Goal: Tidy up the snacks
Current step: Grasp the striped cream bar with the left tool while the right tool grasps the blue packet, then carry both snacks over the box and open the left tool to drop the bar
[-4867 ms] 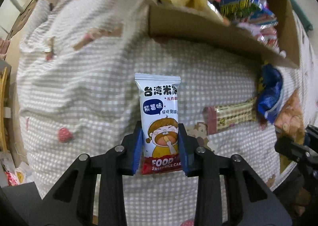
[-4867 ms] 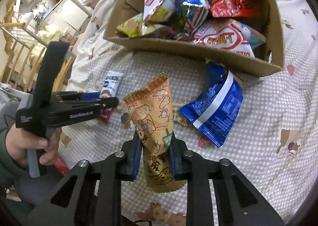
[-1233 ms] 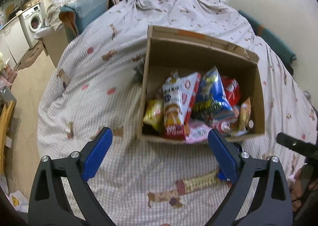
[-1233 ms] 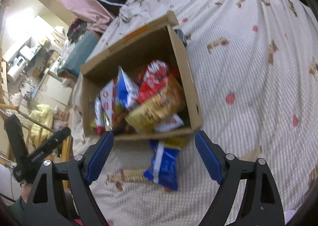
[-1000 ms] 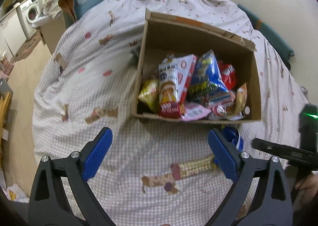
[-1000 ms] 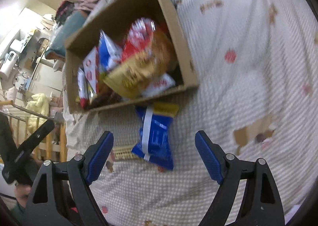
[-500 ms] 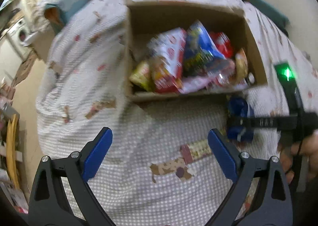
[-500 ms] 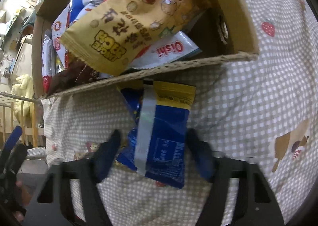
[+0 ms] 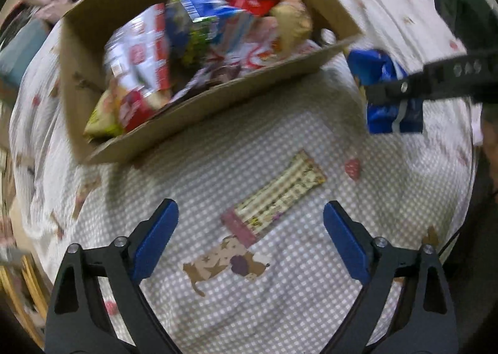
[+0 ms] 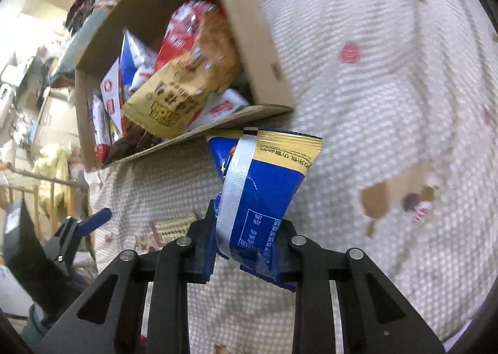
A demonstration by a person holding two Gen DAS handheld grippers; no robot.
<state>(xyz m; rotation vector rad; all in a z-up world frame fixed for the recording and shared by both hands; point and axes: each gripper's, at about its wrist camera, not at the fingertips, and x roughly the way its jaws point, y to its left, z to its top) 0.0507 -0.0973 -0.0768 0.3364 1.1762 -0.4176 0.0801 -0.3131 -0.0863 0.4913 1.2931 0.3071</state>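
Note:
A cardboard box [image 9: 199, 111] full of snack bags sits on the checked bedspread; it also shows in the right wrist view [image 10: 264, 52]. My right gripper [image 10: 246, 245] is shut on a blue and gold snack bag [image 10: 261, 186], held just in front of the box's near wall. The left wrist view shows that bag [image 9: 389, 89] in the right gripper [image 9: 395, 89] at the right of the box. My left gripper [image 9: 249, 238] is wide open and empty, above a long beige and pink snack bar [image 9: 274, 195] lying flat on the bedspread.
The bedspread [image 10: 389, 105] is soft and wrinkled, with strawberry and bear prints. A wooden rack [image 10: 40, 179] and household clutter stand beyond the bed's left edge. The person's hand holds the left gripper [image 10: 77, 229] at the lower left of the right wrist view.
Both grippers dropped their earlier snacks into the box and opened. The right gripper then lowered onto the blue bag and closed on it. The left gripper moved down toward the snack bar.

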